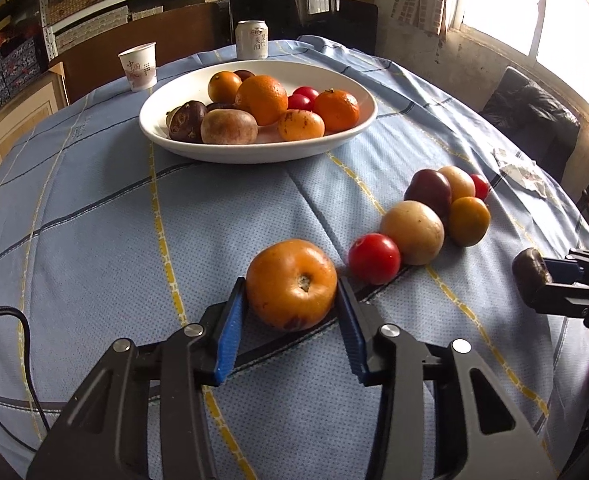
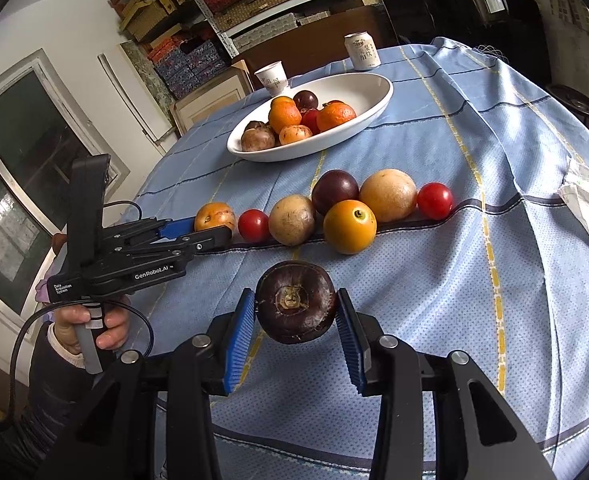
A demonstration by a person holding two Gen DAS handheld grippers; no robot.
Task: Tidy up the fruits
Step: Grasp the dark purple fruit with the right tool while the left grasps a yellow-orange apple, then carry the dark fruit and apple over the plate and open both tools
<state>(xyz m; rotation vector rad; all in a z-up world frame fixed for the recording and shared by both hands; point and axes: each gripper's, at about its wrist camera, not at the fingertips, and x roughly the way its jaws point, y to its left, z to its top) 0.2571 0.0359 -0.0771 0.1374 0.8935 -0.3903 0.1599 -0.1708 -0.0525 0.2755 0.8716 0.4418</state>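
Note:
An orange fruit (image 1: 291,286) with a dimpled top lies on the blue checked cloth, at the near end of a row of fruits. My left gripper (image 1: 290,280) is shut on it, a blue pad pressed against each side. In the right wrist view the left gripper (image 2: 210,229) reaches in from the left around that orange fruit (image 2: 214,216). My right gripper (image 2: 294,292) is shut on a dark brown round fruit (image 2: 296,302) and holds it above the cloth. In the left wrist view the right gripper (image 1: 550,280) shows at the right edge, holding the brown fruit (image 1: 528,270).
The row holds a red tomato (image 1: 374,258), a tan fruit (image 1: 412,232), a purple fruit (image 1: 428,192) and a yellow-orange fruit (image 1: 468,220). A white bowl (image 1: 254,154) with several fruits stands behind. A can (image 1: 251,40), a paper cup (image 1: 138,66) and crumpled paper (image 1: 522,172) are on the table.

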